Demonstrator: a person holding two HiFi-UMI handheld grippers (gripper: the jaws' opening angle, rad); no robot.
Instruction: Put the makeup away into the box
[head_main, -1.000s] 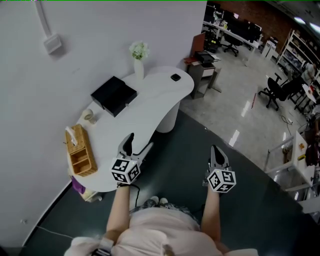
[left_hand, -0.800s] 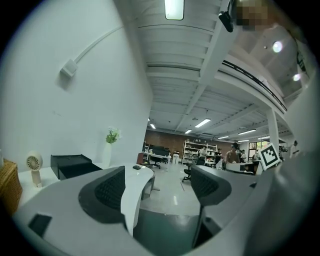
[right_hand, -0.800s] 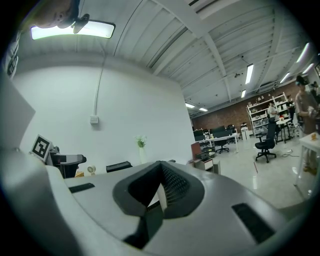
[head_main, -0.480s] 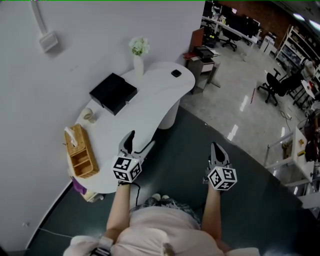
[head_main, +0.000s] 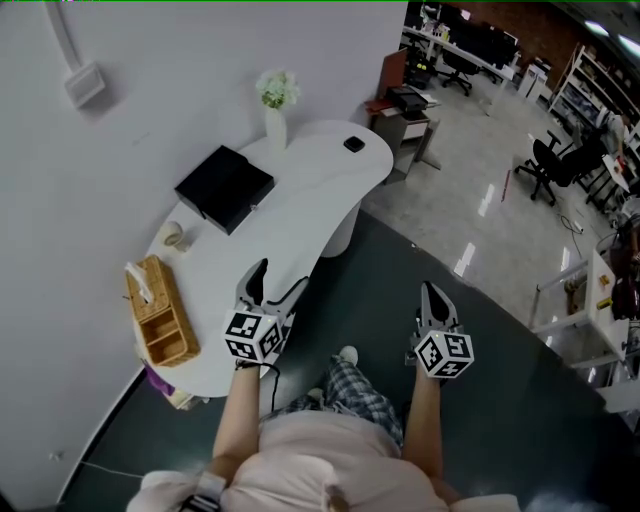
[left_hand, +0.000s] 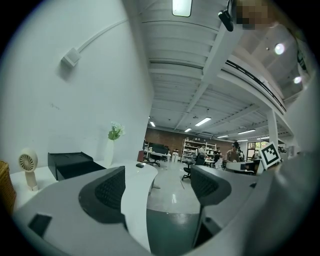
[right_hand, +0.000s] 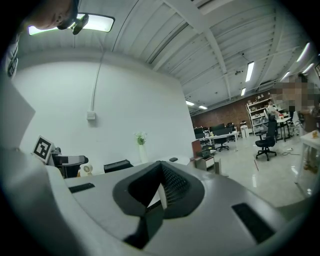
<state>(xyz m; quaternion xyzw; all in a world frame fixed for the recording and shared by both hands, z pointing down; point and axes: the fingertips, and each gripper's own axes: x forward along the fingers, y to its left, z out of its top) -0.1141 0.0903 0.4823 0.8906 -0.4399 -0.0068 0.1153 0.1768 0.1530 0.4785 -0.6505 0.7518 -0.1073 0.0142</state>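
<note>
Head view, L: left gripper (head_main: 277, 287) is held over near edge of worktop (head_main: 300, 215); jaws apart, nothing btwn.
Head view, R: right gripper (head_main: 433, 296) is held over dark floor (head_main: 375, 285), well apart from worktop; jaws together, nothing held.
Head view, box: black box (head_main: 225, 187) is set at wall side of worktop, ahead & a bit left of left gripper; long axis runs roughly along the wall. Wooden organiser (head_main: 165, 325) sits at near-left end. Which one is meant by "box" can't be told.
Head view, makeup: not made out as such. Only a small black item (head_main: 352, 144) is seen at far end near vase (head_main: 277, 115); too small to ID.
Left gripper view: jaws seen wide apart, empty. Worktop edge is framed btwn them; black box & small fan (left_hand: 28, 165) lie ahead-left.
Right gripper view: jaws seen closed on each other, nothing clamped. Black box & vase are seen far ahead.
Key relation: everything on the worktop lies ahead-left of both grippers. L is judged nearer, R has floor to cross.
Stage: judged not begun, approach needed first.
</note>
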